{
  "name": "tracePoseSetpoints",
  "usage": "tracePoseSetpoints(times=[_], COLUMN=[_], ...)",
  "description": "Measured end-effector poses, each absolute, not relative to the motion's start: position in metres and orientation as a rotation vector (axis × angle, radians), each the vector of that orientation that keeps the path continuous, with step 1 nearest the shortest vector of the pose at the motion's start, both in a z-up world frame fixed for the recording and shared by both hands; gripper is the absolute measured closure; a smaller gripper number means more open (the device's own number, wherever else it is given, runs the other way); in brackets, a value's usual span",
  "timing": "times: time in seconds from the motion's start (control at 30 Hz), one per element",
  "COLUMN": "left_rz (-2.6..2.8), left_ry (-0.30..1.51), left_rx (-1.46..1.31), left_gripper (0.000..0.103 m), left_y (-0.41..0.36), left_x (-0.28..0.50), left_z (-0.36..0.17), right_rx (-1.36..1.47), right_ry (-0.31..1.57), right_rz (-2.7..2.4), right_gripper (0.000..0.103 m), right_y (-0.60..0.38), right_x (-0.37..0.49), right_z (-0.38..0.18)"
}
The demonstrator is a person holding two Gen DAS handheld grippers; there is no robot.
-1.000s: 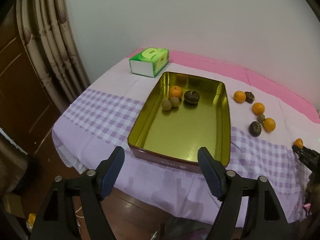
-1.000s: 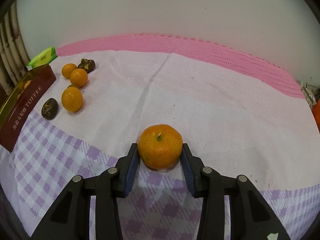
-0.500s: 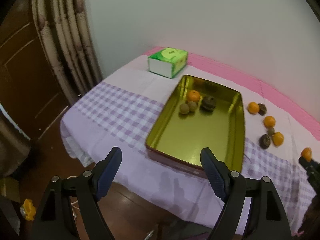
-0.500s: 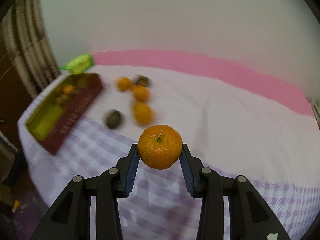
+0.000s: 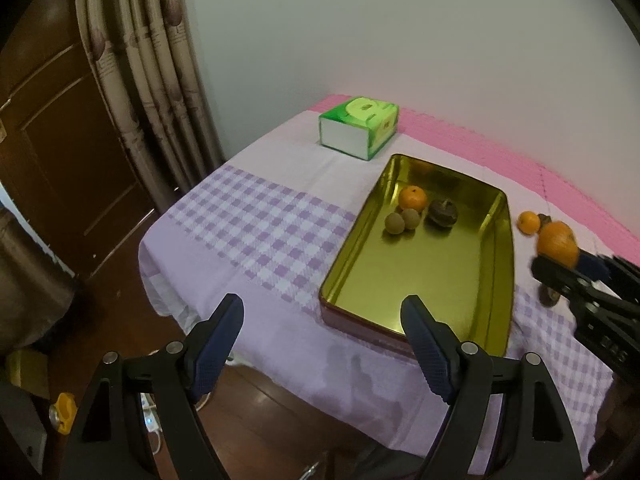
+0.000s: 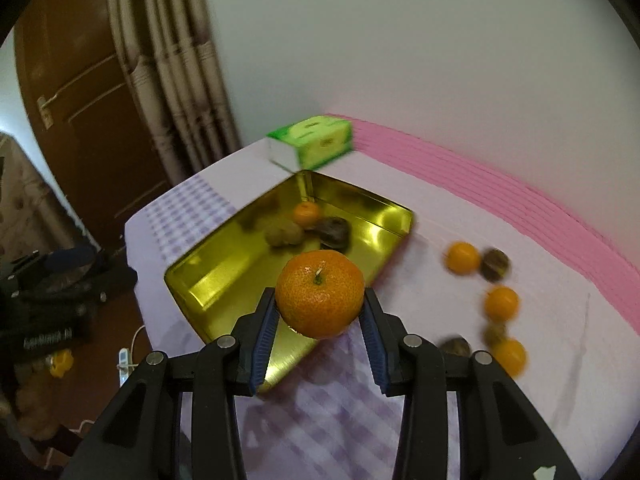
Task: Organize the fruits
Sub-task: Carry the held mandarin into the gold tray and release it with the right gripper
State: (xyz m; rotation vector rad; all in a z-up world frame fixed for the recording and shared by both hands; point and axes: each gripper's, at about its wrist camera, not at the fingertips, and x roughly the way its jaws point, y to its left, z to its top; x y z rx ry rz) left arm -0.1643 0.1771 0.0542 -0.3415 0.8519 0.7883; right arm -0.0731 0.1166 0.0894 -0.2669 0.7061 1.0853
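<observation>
My right gripper [image 6: 319, 318] is shut on an orange mandarin [image 6: 319, 293] and holds it in the air above the near right edge of the gold tin tray [image 6: 200, 280]. The left wrist view shows that mandarin [image 5: 557, 242] and the right gripper [image 5: 560, 268] at the tray's [image 5: 505, 280] right side. Inside the tray lie a small orange [image 5: 412, 197], two greenish round fruits [image 5: 402, 222] and a dark brown fruit [image 5: 442, 213]. My left gripper [image 5: 322, 344] is open and empty, hanging off the table's front edge near the tray's near end.
Several oranges [image 6: 463, 257] and dark fruits [image 6: 495, 265] lie loose on the cloth right of the tray. A green tissue box [image 5: 359, 126] stands behind the tray. Curtains [image 5: 152, 80] and a wooden door [image 5: 52, 140] are at the left, past the table's edge.
My right gripper lifted the mandarin off the checked cloth and carried it left and up to the tray. The left gripper drifted slightly, so the tray now sits further right in its view.
</observation>
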Motion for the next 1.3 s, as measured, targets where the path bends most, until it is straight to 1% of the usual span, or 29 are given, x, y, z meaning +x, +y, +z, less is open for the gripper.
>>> tracePoseSetpoints(times=[0.2,0.47,0.83,1.3], left_rz=[0.82,0.828,0.822,0.821], left_ry=[0.879,0.911,0.936,0.954], left_rx=[-0.37,-0.39,-0.407,-0.409], left_gripper=[0.022,0.022,0.021,0.021], left_y=[0.188,0.195,0.199,0.201], left_x=[-0.165,-0.164,-0.163,-0.163], left_z=[0.048,0.04,0.036,0.034], right_rx=[-0.304,-0.334,-0.367,-0.356], right_ry=[0.766,0.836,0.883,0.909], right_rz=[1.102,1.084,1.065,1.058], right_gripper=[0.065,0.065,0.065,0.065], right_y=[0.161,0.196,0.22,0.228], right_x=[-0.062,-0.051,-0.046,-0.044], right_z=[0.077,0.059,0.048,0.045])
